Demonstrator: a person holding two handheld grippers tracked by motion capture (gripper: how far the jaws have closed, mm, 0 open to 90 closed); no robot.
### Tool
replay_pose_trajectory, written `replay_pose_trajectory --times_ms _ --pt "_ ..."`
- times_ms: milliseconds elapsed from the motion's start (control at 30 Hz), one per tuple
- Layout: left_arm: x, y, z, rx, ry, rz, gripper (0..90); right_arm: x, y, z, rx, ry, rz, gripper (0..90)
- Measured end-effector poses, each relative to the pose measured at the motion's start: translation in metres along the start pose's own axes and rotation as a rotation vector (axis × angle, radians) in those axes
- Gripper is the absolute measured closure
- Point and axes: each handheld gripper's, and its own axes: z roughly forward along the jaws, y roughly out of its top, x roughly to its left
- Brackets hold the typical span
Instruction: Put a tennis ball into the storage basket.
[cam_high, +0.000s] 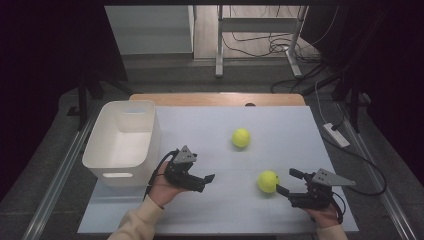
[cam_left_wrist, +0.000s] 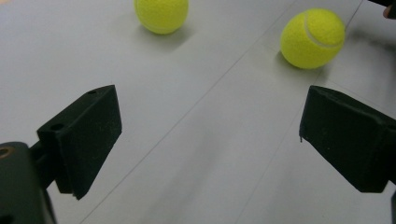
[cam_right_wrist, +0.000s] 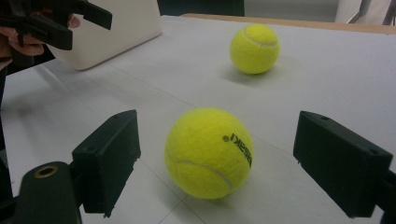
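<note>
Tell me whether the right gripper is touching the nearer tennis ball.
Apart. The right gripper view shows the nearer tennis ball between open jaws of the right gripper, table visible both sides.

Both grippers, left gripper (cam_high: 209, 177) and right gripper (cam_high: 287, 181), are black with blocky jaws, grey triangular top plates, trailing black cables; cream sleeves.

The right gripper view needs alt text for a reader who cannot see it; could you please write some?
A yellow tennis ball sits on the grey table between the open jaws of the right hand-held gripper, untouched. A second tennis ball lies farther back, and the left hand-held gripper hovers before a white bin.
</note>
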Motion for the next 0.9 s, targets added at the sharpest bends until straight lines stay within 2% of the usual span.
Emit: replay_pose_trajectory --times_ms 333,567,900 --pt "0.003 0.011 0.006 0.001 -0.012 -0.001 6.5 -0.001 -0.001 -0.001 -0.003 -0.003 0.002 14.8" --pt "0.007 0.021 0.011 -0.002 -0.027 -0.017 6.6 -0.001 -0.001 0.0 0.0 -0.003 -0.001 14.8" --pt "0.008 0.035 0.019 -0.004 -0.034 -0.011 6.5 -0.002 -0.002 0.0 0.004 -0.005 0.003 14.8"
